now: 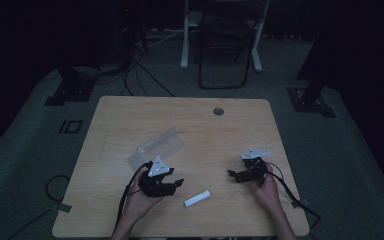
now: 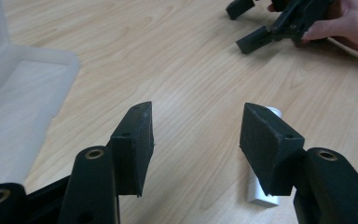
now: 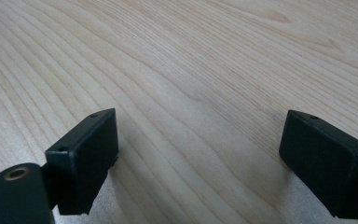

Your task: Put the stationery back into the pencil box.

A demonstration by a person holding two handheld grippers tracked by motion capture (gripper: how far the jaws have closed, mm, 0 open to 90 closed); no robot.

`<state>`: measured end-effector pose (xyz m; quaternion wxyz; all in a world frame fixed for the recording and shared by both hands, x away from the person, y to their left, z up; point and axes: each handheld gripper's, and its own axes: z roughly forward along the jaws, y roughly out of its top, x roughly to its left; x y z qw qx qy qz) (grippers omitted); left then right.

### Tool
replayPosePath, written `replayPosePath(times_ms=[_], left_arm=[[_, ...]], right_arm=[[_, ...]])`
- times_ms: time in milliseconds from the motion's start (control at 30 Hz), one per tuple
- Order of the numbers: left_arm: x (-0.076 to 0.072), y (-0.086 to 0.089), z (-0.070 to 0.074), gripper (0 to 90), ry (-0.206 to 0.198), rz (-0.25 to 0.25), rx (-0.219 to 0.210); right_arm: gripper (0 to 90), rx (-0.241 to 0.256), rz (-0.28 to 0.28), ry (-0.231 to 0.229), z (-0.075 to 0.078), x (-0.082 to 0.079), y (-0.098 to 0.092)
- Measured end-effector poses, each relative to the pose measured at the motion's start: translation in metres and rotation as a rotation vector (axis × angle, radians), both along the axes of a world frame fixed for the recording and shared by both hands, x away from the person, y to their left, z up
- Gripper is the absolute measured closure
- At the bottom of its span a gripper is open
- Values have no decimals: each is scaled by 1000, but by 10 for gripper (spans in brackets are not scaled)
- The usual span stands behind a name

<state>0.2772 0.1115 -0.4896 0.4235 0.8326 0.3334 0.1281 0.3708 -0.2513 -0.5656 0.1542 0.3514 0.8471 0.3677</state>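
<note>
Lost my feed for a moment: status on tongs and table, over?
Left tongs open, empty, beside white tube. Right tongs open over bare table. Clear case open, nothing blocking.

One white tube [image 1: 197,198], one clear plastic case [image 1: 156,146] and two grippers are counted on the tabletop [image 1: 130,115].

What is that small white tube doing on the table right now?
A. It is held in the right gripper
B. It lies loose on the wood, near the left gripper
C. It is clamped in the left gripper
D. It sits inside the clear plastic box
B: the white tube lies flat on the table, beside the open left gripper, touched by nothing.
</note>
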Motion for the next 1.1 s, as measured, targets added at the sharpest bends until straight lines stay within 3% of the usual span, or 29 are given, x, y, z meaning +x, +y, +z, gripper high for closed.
replayPosePath(times_ms=[433, 1100], left_arm=[[-4, -11, -3, 410, -3, -22, 24], [-17, -34, -22, 411, 28, -85, 49]], right_arm=[[115, 0, 0, 0, 0, 0, 0], [115, 0, 1, 0, 0, 0, 0]])
